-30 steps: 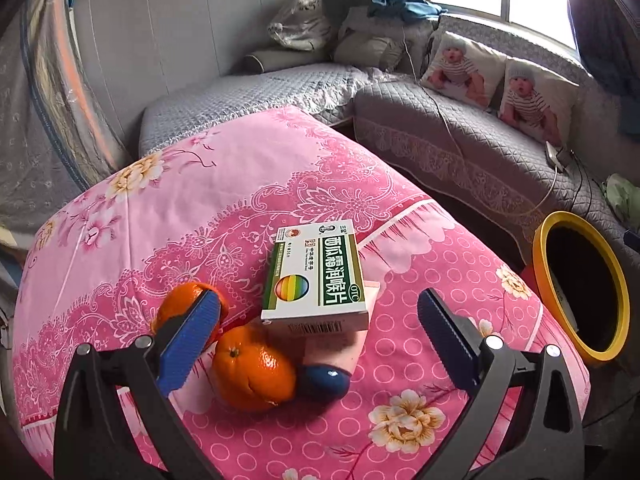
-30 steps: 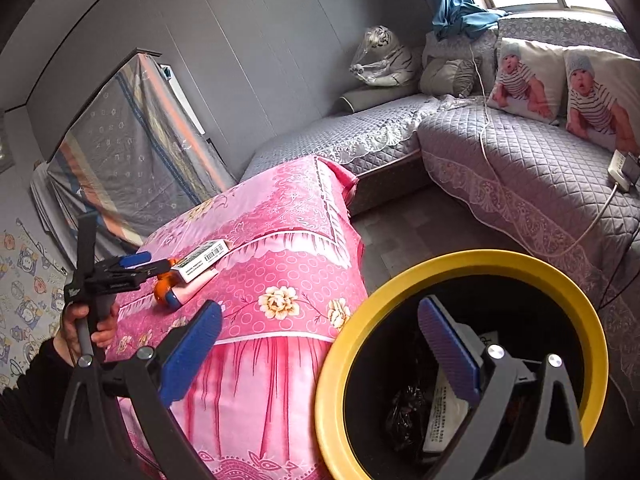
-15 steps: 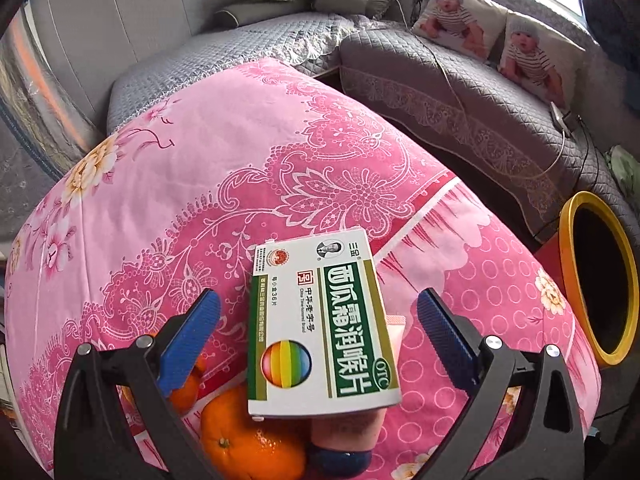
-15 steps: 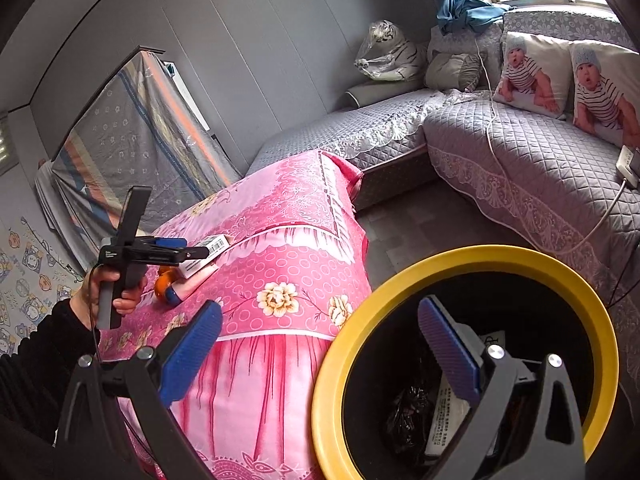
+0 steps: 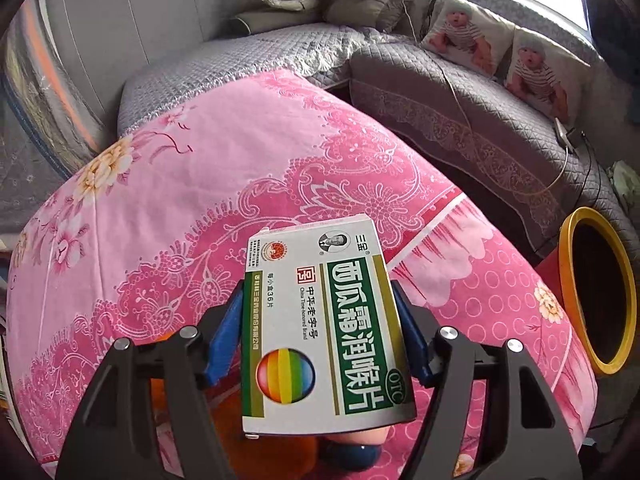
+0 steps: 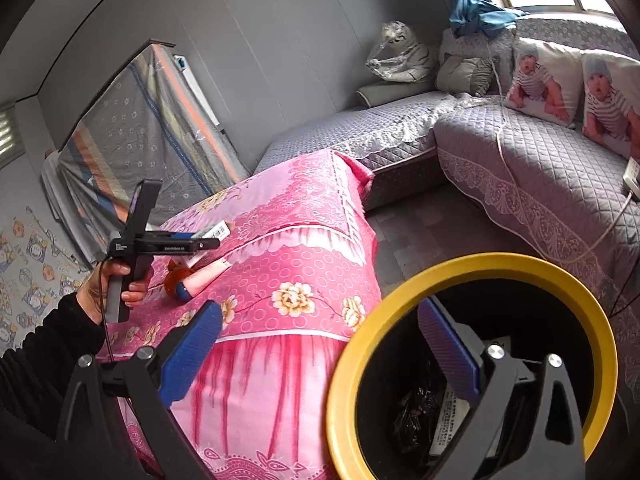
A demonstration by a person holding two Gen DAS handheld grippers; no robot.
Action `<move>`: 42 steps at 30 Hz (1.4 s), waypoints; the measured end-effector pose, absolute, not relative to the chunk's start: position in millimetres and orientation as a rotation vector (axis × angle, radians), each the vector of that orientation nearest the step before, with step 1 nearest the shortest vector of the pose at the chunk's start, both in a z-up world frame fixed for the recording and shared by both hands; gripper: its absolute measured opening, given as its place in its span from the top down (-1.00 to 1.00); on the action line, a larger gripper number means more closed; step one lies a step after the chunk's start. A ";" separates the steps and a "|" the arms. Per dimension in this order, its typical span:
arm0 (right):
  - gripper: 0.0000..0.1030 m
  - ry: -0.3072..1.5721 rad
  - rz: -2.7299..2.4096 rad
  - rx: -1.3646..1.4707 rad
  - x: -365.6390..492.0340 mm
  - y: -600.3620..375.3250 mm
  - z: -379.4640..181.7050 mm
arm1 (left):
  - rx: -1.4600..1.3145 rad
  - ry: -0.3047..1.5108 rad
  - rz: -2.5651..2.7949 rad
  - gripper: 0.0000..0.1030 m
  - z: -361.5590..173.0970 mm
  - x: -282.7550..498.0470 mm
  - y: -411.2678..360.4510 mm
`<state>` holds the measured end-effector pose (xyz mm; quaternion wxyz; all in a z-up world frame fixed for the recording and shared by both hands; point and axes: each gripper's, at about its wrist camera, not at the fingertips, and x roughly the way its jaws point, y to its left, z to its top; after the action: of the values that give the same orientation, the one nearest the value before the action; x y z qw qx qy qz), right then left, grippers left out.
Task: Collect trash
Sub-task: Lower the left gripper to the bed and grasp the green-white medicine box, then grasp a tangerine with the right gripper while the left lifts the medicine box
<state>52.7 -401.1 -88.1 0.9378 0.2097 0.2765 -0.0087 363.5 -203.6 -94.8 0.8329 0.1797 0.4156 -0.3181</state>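
A white-and-green medicine box (image 5: 320, 328) with a rainbow ball print sits between the blue pads of my left gripper (image 5: 318, 292). The jaws are closing and the pads touch both long sides of the box. In the right wrist view the left gripper (image 6: 200, 240), held by a hand, carries the box (image 6: 212, 234) just above the pink tablecloth (image 6: 304, 240). My right gripper (image 6: 316, 312) stands open with nothing in it, over the yellow-rimmed bin (image 6: 400, 304). Inside the bin lie a black wrapper and a white packet (image 6: 448, 420).
Under the box lie tangerines (image 5: 160, 384) and a pink tube with a dark blue cap (image 5: 352, 452). The bin (image 5: 568, 280) stands on the floor at the table's right corner. A grey quilted sofa (image 6: 540, 184) with baby-print cushions runs along the back and right.
My left gripper has moved forward over the medicine box and its jaws have narrowed from wide open onto the box's sides. The right gripper has stayed over the bin.
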 end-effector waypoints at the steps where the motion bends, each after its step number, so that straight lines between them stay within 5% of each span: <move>1: -0.84 0.566 -0.005 0.417 56.0 -396.8 -85.7 | 0.357 0.859 -0.685 -0.25 -85.4 358.5 -196.9; 9: -0.84 0.587 0.167 0.192 106.7 -323.5 -65.9 | 0.119 0.688 -0.649 -0.25 -29.8 309.3 -101.2; 18: -0.83 0.694 0.340 -0.031 175.6 -230.1 -85.5 | -0.034 0.638 -0.552 -0.25 -38.2 251.5 -7.6; 35: -0.82 0.915 0.327 -0.172 356.3 -117.6 -87.3 | -0.161 0.545 -0.464 -0.26 -51.6 201.1 54.1; 42: -0.62 1.055 0.271 -0.202 411.3 -97.1 -130.9 | -0.162 0.521 -0.429 -0.26 -53.2 190.7 73.4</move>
<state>411.3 -97.1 -130.9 0.8505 -0.0960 0.5009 0.1286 190.7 73.4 -53.2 0.9403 -0.0793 0.2555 -0.2102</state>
